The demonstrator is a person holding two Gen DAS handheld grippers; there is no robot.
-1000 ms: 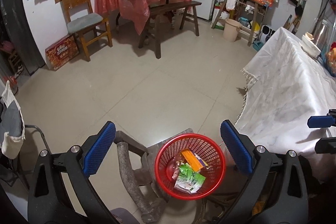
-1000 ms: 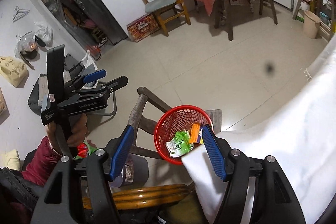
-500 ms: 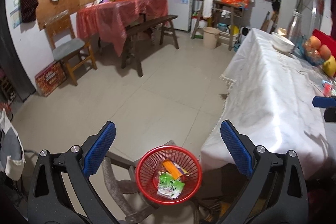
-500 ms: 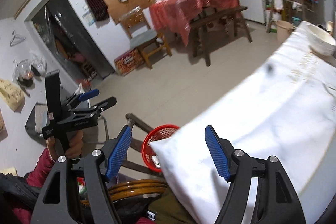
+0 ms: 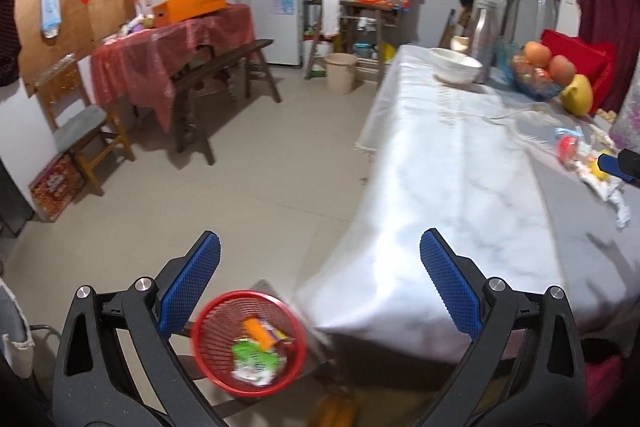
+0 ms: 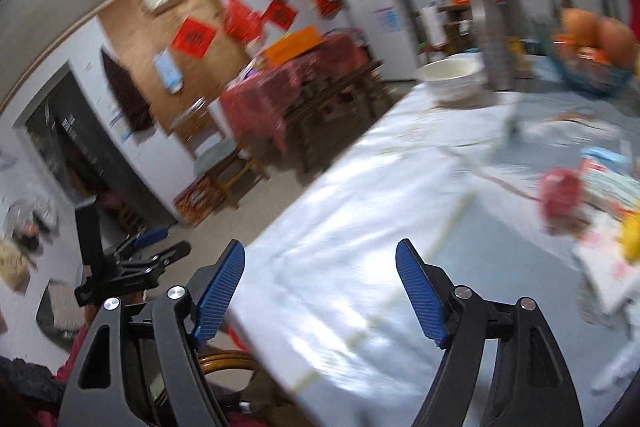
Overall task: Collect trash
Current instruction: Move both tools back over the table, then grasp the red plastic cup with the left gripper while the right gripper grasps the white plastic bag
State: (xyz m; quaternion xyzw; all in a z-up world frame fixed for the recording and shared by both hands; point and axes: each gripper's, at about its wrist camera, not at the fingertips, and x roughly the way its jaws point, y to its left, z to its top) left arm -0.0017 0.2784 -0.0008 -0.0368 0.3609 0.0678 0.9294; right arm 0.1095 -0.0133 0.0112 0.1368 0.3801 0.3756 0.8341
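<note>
A red mesh basket (image 5: 249,343) with green and orange wrappers in it sits low beside the white-clothed table (image 5: 460,187). My left gripper (image 5: 318,281) hangs open above the basket and the table's near corner, with nothing between its blue pads. Loose trash (image 5: 588,163), wrappers and crumpled paper, lies at the table's right side; the right wrist view shows it blurred as trash (image 6: 588,199). My right gripper (image 6: 320,291) is over the tablecloth (image 6: 360,247), jaws opening and empty. Its blue tip shows at the right edge of the left wrist view. The left gripper (image 6: 132,263) appears at lower left.
On the table's far end stand a white bowl (image 5: 456,65), a metal flask (image 5: 486,31) and a fruit bowl (image 5: 540,75). A red-covered table (image 5: 172,51), a bench (image 5: 224,67), a wooden chair (image 5: 80,119) and a beige bucket (image 5: 340,73) stand across the tiled floor.
Both grippers swung away from the basket toward the table. The basket slid to the lower left in the left view and left the right view. The trash pile came into sight.
</note>
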